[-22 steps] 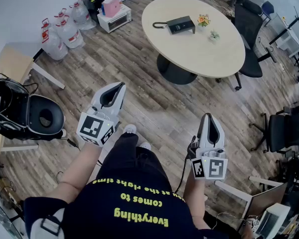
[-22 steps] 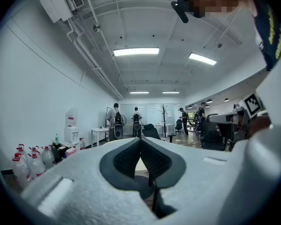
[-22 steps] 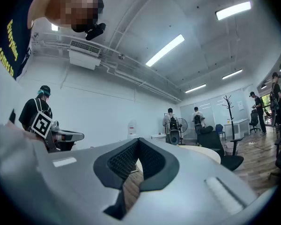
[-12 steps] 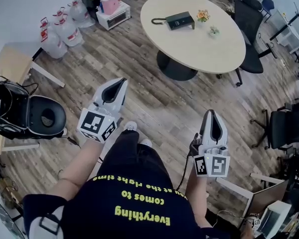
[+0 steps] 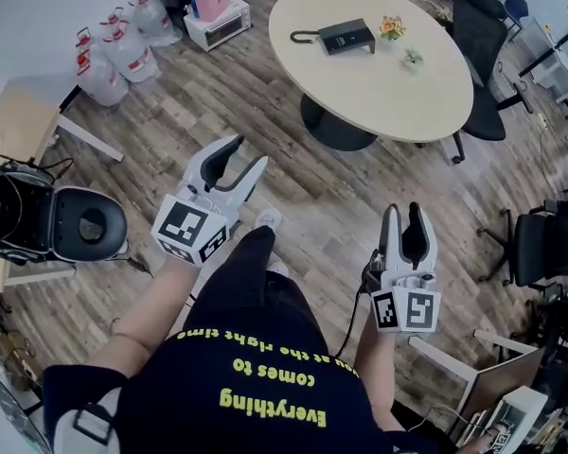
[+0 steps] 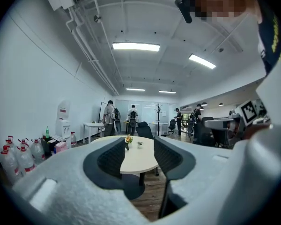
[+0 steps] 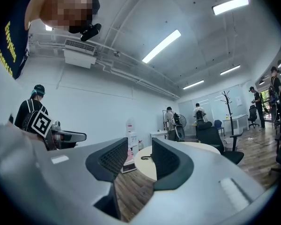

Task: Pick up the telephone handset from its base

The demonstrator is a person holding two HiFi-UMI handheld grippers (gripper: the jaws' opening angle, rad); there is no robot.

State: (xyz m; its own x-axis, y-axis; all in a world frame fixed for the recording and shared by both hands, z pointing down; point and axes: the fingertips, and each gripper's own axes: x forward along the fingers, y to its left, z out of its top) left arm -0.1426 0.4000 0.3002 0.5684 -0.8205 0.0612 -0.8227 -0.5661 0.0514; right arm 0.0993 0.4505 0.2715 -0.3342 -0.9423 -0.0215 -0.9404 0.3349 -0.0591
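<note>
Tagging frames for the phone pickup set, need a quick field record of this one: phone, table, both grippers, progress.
telephone: on the round table, toward its far side, untouched
left gripper: jaws apart, nothing between them
right gripper: jaws apart, nothing between them
gap to phone: both grippers well short of the round table
progress: pickup not yet begun
</note>
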